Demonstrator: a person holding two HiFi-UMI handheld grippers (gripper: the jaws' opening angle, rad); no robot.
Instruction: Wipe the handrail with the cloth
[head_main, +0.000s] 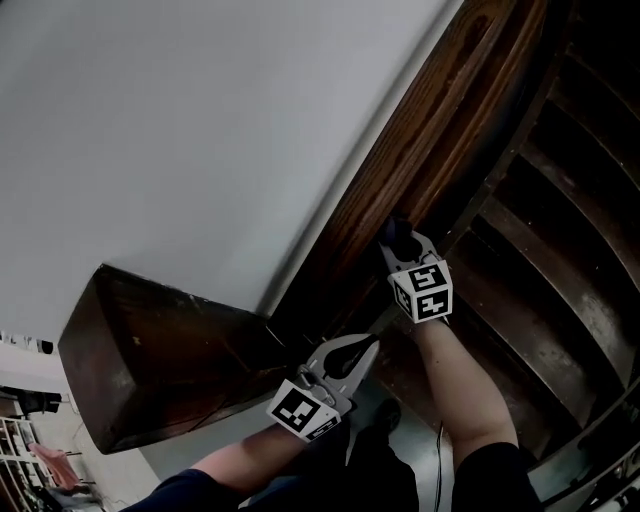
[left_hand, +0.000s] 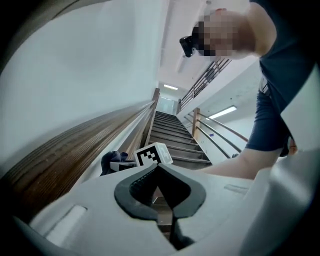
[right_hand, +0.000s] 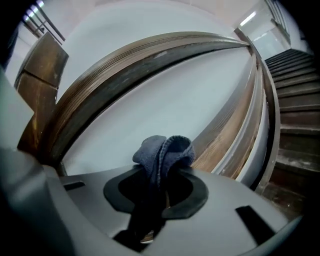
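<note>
The dark wooden handrail (head_main: 420, 140) runs up along the white wall beside the stairs; it also shows as a long curved band, the handrail (right_hand: 150, 55), and the handrail (left_hand: 70, 150). My right gripper (head_main: 402, 248) is shut on a dark blue cloth (head_main: 396, 232), bunched at its tips by the rail's lower edge. I cannot tell whether the cloth touches the wood. The cloth (right_hand: 163, 152) sticks up between the closed jaws of the right gripper (right_hand: 163, 172). My left gripper (head_main: 366, 344) hangs lower and nearer, shut and empty. The left gripper (left_hand: 159, 169) looks towards the cloth (left_hand: 114, 161).
Dark wooden stair treads (head_main: 560, 230) climb on the right. A dark wooden panel block (head_main: 150, 360) ends the rail at lower left. A metal and wood railing (left_hand: 220, 130) lines the far side of the stairs. Shelves (head_main: 25, 440) show at bottom left.
</note>
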